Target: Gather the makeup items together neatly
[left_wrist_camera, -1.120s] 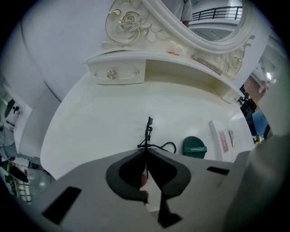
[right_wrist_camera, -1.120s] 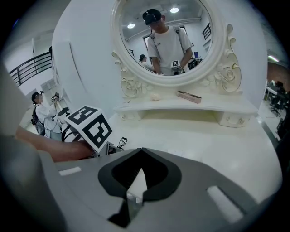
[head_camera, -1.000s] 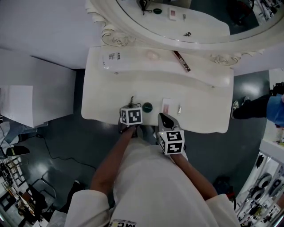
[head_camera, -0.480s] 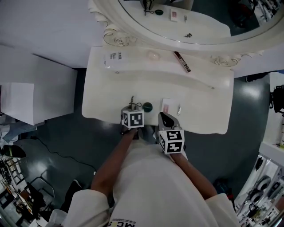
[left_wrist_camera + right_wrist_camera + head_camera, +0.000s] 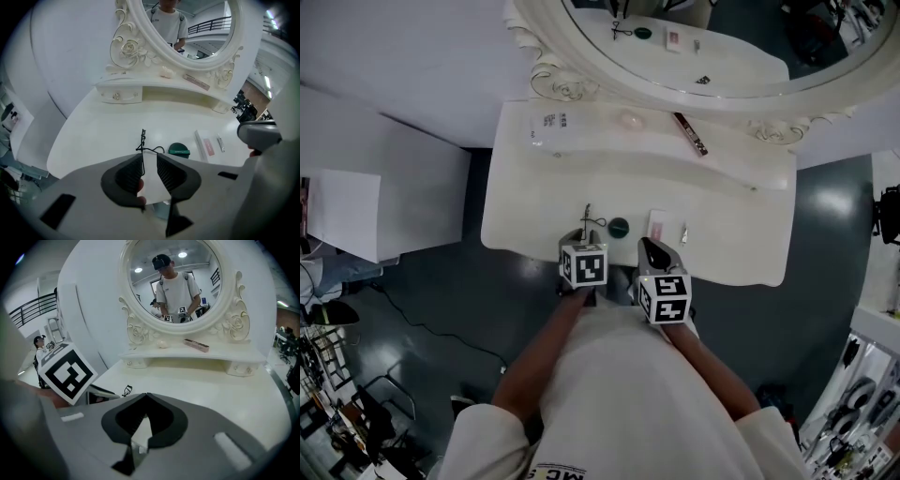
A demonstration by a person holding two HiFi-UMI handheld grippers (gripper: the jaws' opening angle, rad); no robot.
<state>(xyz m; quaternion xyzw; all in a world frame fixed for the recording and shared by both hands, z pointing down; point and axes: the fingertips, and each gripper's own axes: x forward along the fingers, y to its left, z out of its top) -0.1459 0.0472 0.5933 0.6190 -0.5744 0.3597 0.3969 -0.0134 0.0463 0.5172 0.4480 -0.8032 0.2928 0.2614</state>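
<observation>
On the white vanity table (image 5: 534, 206) a black eyelash curler (image 5: 589, 219) (image 5: 143, 139), a round green compact (image 5: 619, 227) (image 5: 179, 149), a flat white-and-pink box (image 5: 656, 225) (image 5: 205, 144) and a small silver piece (image 5: 683, 232) lie in a row near the front edge. My left gripper (image 5: 584, 240) (image 5: 149, 159) is open just behind the curler, whose thin handle wire reaches into the jaw gap. My right gripper (image 5: 649, 249) (image 5: 146, 397) is shut and empty, at the table's edge behind the pink box. In the right gripper view the curler (image 5: 126, 390) shows to its left.
The raised back shelf (image 5: 741, 164) carries a dark pink tube (image 5: 690, 134) (image 5: 196, 345), a pale pink sponge (image 5: 630, 120) (image 5: 167, 72) and a labelled item (image 5: 551, 122). An ornate oval mirror (image 5: 675, 89) stands behind. A white cabinet (image 5: 356, 206) is to the left.
My left gripper has drawn back a little toward the person, away from the curler. The right gripper has barely moved. The head view has shifted slightly.
</observation>
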